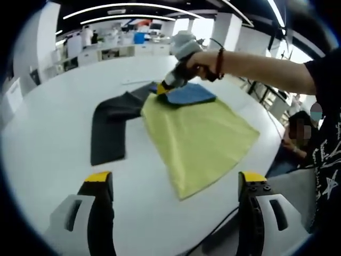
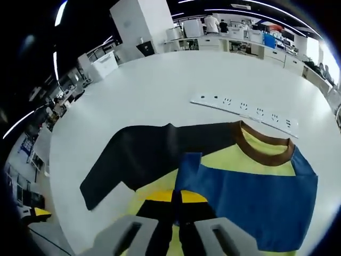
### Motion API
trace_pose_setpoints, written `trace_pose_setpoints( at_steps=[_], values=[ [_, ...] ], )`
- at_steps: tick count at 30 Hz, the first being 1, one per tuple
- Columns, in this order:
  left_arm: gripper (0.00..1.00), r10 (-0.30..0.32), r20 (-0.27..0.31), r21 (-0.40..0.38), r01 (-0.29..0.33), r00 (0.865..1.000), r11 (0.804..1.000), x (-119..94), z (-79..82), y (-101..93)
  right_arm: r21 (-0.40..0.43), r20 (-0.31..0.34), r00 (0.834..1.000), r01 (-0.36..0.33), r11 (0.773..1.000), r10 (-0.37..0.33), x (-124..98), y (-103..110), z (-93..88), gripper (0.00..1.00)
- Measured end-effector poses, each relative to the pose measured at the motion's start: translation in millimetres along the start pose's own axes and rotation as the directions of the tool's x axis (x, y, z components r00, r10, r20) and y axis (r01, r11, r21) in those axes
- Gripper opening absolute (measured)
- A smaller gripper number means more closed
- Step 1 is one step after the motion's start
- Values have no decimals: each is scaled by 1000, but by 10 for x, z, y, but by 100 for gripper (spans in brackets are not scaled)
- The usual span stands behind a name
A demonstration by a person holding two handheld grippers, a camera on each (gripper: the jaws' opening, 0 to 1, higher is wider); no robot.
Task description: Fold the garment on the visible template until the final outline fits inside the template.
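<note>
1. Left gripper view: the left claw (image 1: 176,184) hangs open above the white desk (image 1: 48,154), its two yellow-tipped jaws wide apart with nothing between them.
2. Ahead of it the shirt (image 1: 197,133) lies flat on the desk, a yellow-green body with a blue panel (image 1: 189,95) at its far end and a dark sleeve (image 1: 109,128) stretched out to the left and bent toward the camera.
3. A hand (image 1: 205,61) reaching in from the right holds the right claw (image 1: 162,89), whose yellow tip sits down on the shirt where the blue panel meets the yellow; whether it pinches the cloth there cannot be told.
4. A seated person (image 1: 298,133) is at the desk's right edge.
5. Right gripper view: the right claw (image 2: 176,200) has its jaws pressed together on the shirt (image 2: 234,160), at the near edge of the blue panel (image 2: 256,194), gripping the cloth.
6. The brown collar (image 2: 264,152) lies beyond the blue panel, and the dark sleeve (image 2: 138,154) runs off to the left.
7. A white power strip (image 2: 242,112) lies on the desk (image 2: 160,80) just past the collar.
</note>
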State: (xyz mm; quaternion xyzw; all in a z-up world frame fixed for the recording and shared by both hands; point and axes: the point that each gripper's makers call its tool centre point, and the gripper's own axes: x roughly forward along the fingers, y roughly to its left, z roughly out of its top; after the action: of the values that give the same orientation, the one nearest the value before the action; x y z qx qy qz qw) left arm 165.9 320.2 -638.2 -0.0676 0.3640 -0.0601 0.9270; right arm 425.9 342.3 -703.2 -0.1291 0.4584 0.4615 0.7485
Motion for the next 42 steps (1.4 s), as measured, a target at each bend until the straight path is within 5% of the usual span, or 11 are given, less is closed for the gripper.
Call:
trace_pose_setpoints(
  at_steps=[21,34,42],
  values=[
    [93,-4,-5,-20,4,1000,1000,75,-84,63,17,-34,999,-11,1000,11,251,4,-111,0],
    [93,-9,1,-7,9,1000,1000,88,-27,69,6,27,998,-61,998,61,-8,30,84,7],
    [93,-10,5,-1,10,1000,1000,74,-12,51,1,7,1000,-24,1000,24,-28,-63,-57,6]
  ],
)
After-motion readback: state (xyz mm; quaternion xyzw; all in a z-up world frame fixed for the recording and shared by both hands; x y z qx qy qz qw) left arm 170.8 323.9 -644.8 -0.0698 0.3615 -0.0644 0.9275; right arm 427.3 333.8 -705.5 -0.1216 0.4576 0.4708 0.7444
